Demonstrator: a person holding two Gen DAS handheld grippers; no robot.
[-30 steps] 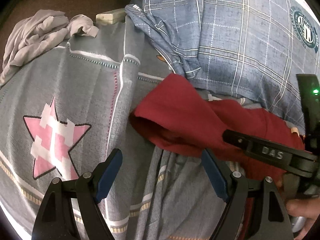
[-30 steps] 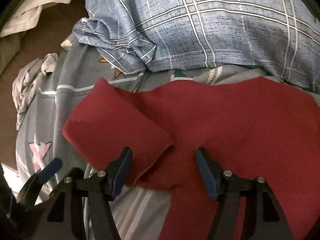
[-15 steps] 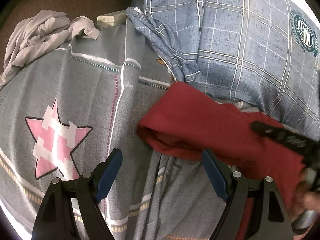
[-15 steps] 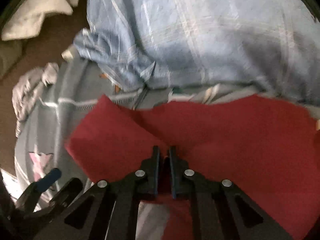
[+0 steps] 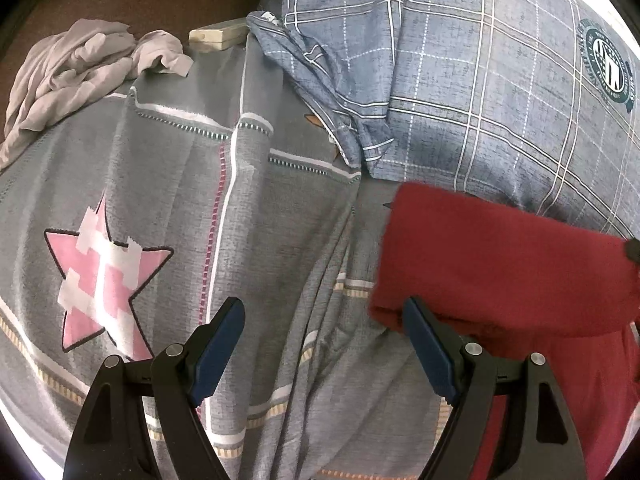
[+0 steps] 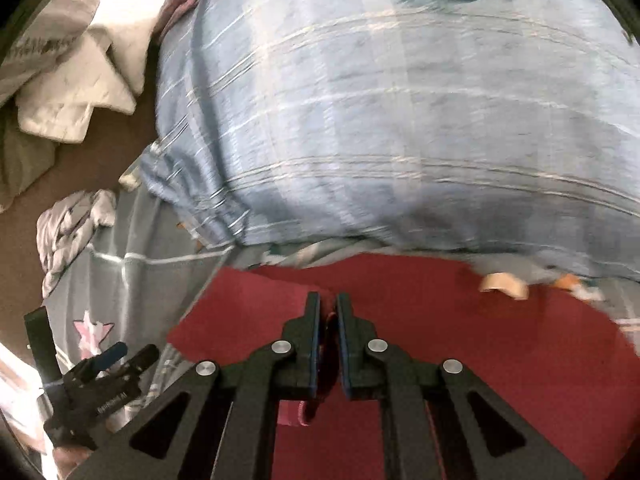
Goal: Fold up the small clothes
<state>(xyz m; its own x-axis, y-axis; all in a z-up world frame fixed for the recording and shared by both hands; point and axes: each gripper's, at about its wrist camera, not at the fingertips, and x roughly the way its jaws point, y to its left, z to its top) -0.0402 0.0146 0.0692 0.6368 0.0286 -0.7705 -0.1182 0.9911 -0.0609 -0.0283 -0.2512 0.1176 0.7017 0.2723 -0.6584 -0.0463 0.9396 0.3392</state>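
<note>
We observe that the left gripper (image 5: 324, 344) consists of two matte black linkage arms, each with a triangular cut-out in its lower section. We note round silver pivot screws at the joints, two per side. Each finger carries a flat dark blue pad (image 5: 218, 346) on its inner face. The right gripper (image 6: 327, 312) is built the same way: black arms, triangular cut-outs, four silver screw heads and blue-lined pads (image 6: 311, 344). From the right wrist camera we see small white lettering on the left gripper's black body; it is too small to read.
</note>
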